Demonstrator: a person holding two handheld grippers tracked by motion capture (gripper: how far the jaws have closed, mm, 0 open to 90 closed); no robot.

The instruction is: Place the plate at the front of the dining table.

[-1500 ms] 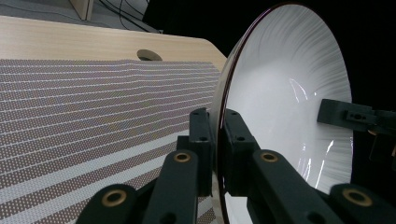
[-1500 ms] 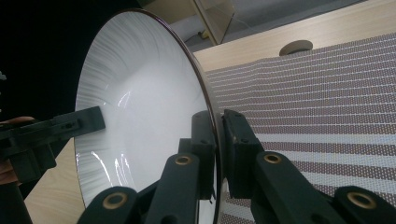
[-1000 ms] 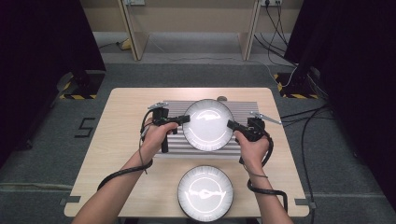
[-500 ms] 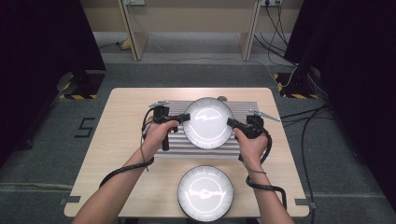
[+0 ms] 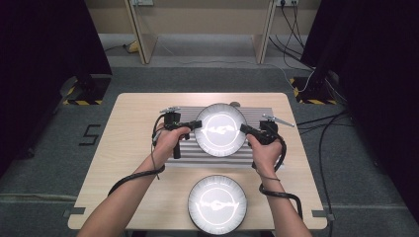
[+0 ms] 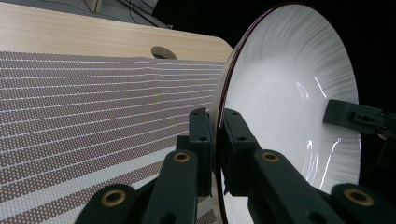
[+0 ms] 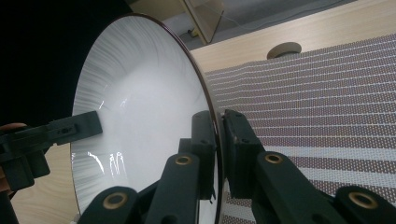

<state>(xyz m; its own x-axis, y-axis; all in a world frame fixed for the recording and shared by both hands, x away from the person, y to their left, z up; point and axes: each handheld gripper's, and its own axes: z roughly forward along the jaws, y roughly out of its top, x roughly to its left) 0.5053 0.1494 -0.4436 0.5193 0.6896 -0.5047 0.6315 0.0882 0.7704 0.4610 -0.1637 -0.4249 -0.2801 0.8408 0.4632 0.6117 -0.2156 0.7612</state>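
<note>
Striped mat (image 5: 257, 148) below; left gripper (image 5: 196, 125), right gripper (image 5: 243, 129) clamp plate (image 5: 221, 129) rim.

The place looks like a lab recording bay: a lone wooden worktop (image 5: 133, 128) on grey carpet, black curtains (image 5: 44, 44) at left and right, hazard-striped stand bases (image 5: 81, 101), loose cables (image 5: 326, 133) on the floor, and a taped floor mark (image 5: 91, 134).
</note>
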